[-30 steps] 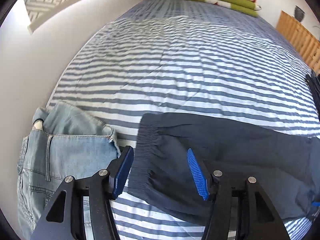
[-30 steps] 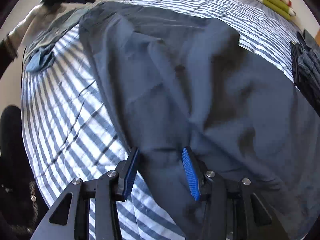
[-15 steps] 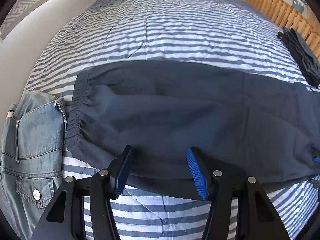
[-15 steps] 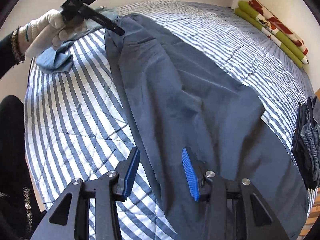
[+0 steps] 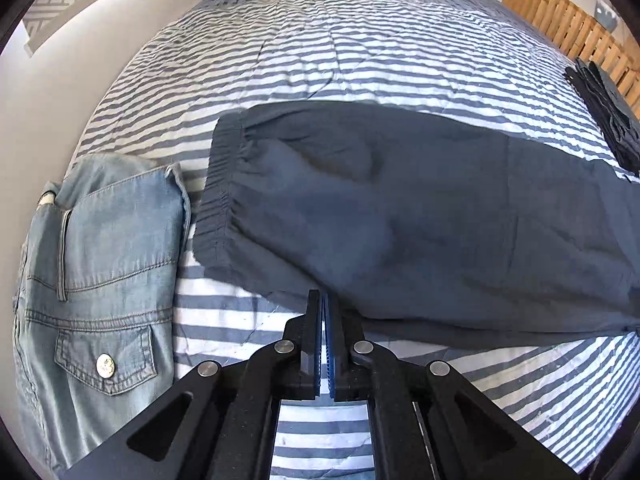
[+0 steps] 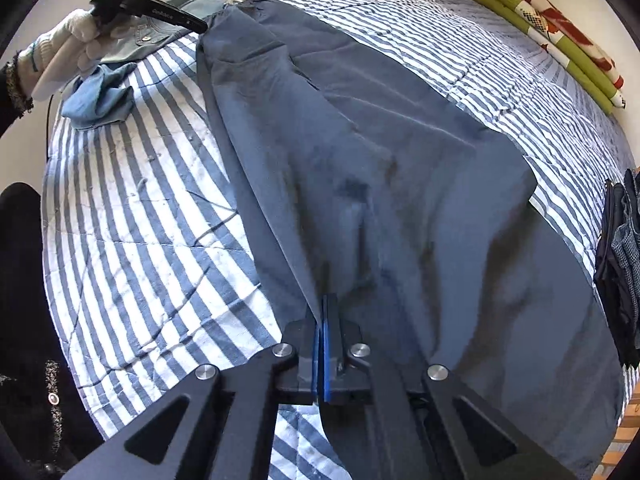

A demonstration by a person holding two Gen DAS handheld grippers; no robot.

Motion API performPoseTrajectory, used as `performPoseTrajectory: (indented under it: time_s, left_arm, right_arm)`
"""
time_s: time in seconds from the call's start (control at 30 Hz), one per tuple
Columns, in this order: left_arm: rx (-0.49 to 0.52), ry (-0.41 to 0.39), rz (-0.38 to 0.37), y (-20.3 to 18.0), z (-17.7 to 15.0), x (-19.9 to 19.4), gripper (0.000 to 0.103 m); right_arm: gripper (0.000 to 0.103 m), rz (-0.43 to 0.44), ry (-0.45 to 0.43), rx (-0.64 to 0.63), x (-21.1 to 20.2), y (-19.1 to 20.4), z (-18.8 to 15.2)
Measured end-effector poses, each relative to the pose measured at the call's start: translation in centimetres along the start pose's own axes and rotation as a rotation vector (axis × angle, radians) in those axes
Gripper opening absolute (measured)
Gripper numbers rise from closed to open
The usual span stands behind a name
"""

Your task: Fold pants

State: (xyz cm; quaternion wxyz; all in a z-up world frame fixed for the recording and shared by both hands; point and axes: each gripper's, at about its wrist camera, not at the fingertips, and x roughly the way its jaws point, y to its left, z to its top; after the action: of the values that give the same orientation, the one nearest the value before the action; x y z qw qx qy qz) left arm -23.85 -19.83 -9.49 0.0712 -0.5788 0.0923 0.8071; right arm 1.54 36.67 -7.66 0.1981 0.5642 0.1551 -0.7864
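Note:
Dark blue pants point(image 5: 400, 208) lie lengthwise across the striped bed, with an elastic-gathered end point(image 5: 220, 184) at the left. In the left wrist view my left gripper point(image 5: 322, 298) is shut, its tips pinching the pants' near edge close to that end. The right wrist view shows that left gripper point(image 6: 202, 26) held by a gloved hand point(image 6: 68, 52) at the far corner of the pants point(image 6: 380, 160). My right gripper point(image 6: 325, 300) is shut on a raised fold of the fabric at the wider end.
Folded light-blue jeans point(image 5: 104, 264) lie just left of the pants. A pile of dark clothes point(image 6: 620, 264) sits at the bed's right edge by wooden slats point(image 5: 560, 20). Green patterned bedding point(image 6: 560, 28) lies at the far end. A white wall borders the left side.
Both grippers went from open to shut on the pants. The left gripper came in to the near edge of the pants by the gathered end. Fabric now bunches up at the right gripper's tips.

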Motion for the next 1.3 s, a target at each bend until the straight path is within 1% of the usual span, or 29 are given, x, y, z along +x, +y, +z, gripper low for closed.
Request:
performPoseTrajectory:
  time_s: [0.03,0.07,0.1,0.17,0.23,0.27,0.33,0.37,0.4,0.43,0.47,0.5,0.57,0.6,0.63,0.7,0.73,0.8,0.83,0.9,0.93,1.03,1.1,1.13,1.17,1.2,1.23,1.27,1.3]
  left_arm:
    - [-0.006,0.012,0.018,0.3,-0.2,0.1,0.007]
    - [-0.018,0.008,0.018,0.7,-0.3,-0.1,0.009]
    - [-0.033,-0.008,0.008,1.1,-0.3,-0.4,0.012]
    - [-0.075,-0.06,-0.022,1.5,0.3,-1.5,0.014]
    - [-0.098,-0.108,-0.058,1.4,1.2,-2.4,0.015]
    - [-0.1,-0.122,-0.068,1.1,1.8,-2.6,0.015]
    - [-0.084,-0.124,-0.086,0.3,2.9,-2.3,0.015]
    - [-0.074,-0.114,-0.077,-0.1,3.4,-1.7,0.016]
    - [-0.054,-0.086,-0.055,-0.2,3.7,-0.8,0.024]
    - [-0.036,-0.042,0.009,-0.2,3.9,0.6,0.035]
    - [-0.045,0.018,0.113,0.4,3.9,2.1,0.035]
    - [-0.072,0.047,0.156,1.3,3.8,3.0,0.032]
    - [-0.141,-0.003,0.084,2.5,3.6,1.6,0.033]
    - [-0.161,-0.035,0.072,2.7,3.6,0.6,0.033]
    - [-0.159,-0.055,0.083,2.5,3.8,-0.1,0.033]
    - [-0.136,-0.075,0.107,1.4,4.1,-1.2,0.033]
    - [-0.122,-0.089,0.076,0.5,4.2,-1.9,0.034]
    - [-0.092,-0.111,-0.018,-1.4,4.5,-3.2,0.035]
    - [-0.07,-0.123,-0.058,-2.7,4.6,-3.7,0.037]
    - [-0.002,-0.13,-0.119,-6.3,4.4,-4.5,0.038]
    - [0.027,-0.127,-0.15,-8.0,4.5,-4.4,0.038]
    - [0.123,-0.099,-0.225,-14.4,3.8,-4.5,0.038]
    - [0.198,-0.084,-0.257,-18.8,2.9,-4.5,0.038]
    - [0.238,-0.079,-0.271,-20.8,2.6,-4.7,0.039]
    - [0.27,-0.073,-0.285,-22.9,2.4,-4.8,0.041]
    - [0.288,-0.064,-0.3,-24.5,2.3,-4.6,0.047]
    - [0.303,-0.05,-0.316,-26.0,2.4,-4.3,0.05]
    - [0.325,-0.038,-0.316,-27.4,2.3,-4.0,0.05]
    - [0.35,-0.035,-0.3,-28.8,2.2,-3.6,0.05]
  right_arm:
    - [0.002,0.022,0.026,-0.029,0.2,0.4,-0.3]
    - [0.004,0.048,0.057,-0.068,0.4,1.0,-0.6]
    - [0.004,0.055,0.074,-0.108,0.4,1.7,-1.0]
    - [0.011,0.051,0.059,-0.128,-0.3,1.9,-1.2]
    - [0.013,0.109,0.014,-0.059,-1.4,0.6,-0.6]
    - [0.014,0.116,-0.011,-0.02,-1.8,-0.2,-0.1]
    - [0.014,0.088,-0.062,0.042,-2.5,-1.6,0.8]
    - [0.014,0.072,-0.08,0.071,-2.6,-2.3,1.3]
    - [0.014,0.072,-0.097,0.106,-2.6,-3.0,1.7]
    - [0.017,0.084,-0.105,0.144,-2.3,-3.7,2.0]
    - [0.02,0.093,-0.098,0.18,-1.7,-4.4,2.3]
    - [0.021,0.09,-0.082,0.204,-1.0,-5.0,2.4]
    - [0.021,0.077,-0.024,0.214,0.9,-5.8,2.2]
    - [0.021,0.082,0.004,0.217,1.7,-6.1,1.7]
    - [0.021,0.089,0.013,0.234,2.0,-6.6,1.2]
    - [0.021,0.134,-0.016,0.294,1.4,-7.8,0.2]
    - [0.021,0.141,-0.043,0.327,0.6,-8.5,-0.3]
    - [0.021,0.121,-0.12,0.392,-1.6,-9.9,-1.6]
    - [0.022,0.093,-0.153,0.424,-2.8,-10.6,-2.4]
    - [0.026,-0.014,-0.211,0.476,-5.0,-11.8,-4.4]
    - [0.031,-0.054,-0.225,0.49,-5.7,-12.3,-5.2]
    - [0.032,-0.149,-0.209,0.543,-6.6,-14.5,-7.0]
    - [0.032,-0.159,-0.2,0.545,-6.8,-16.3,-6.9]
    - [0.033,-0.175,-0.187,0.522,-6.7,-17.2,-6.6]
    - [0.037,-0.196,-0.168,0.514,-6.5,-18.2,-6.3]
    - [0.038,-0.2,-0.159,0.529,-6.4,-19.2,-6.1]
    - [0.039,-0.189,-0.158,0.553,-6.1,-20.2,-6.0]
    - [0.039,-0.173,-0.152,0.57,-5.8,-21.4,-5.9]
    - [0.039,-0.179,-0.141,0.568,-5.4,-22.2,-5.5]
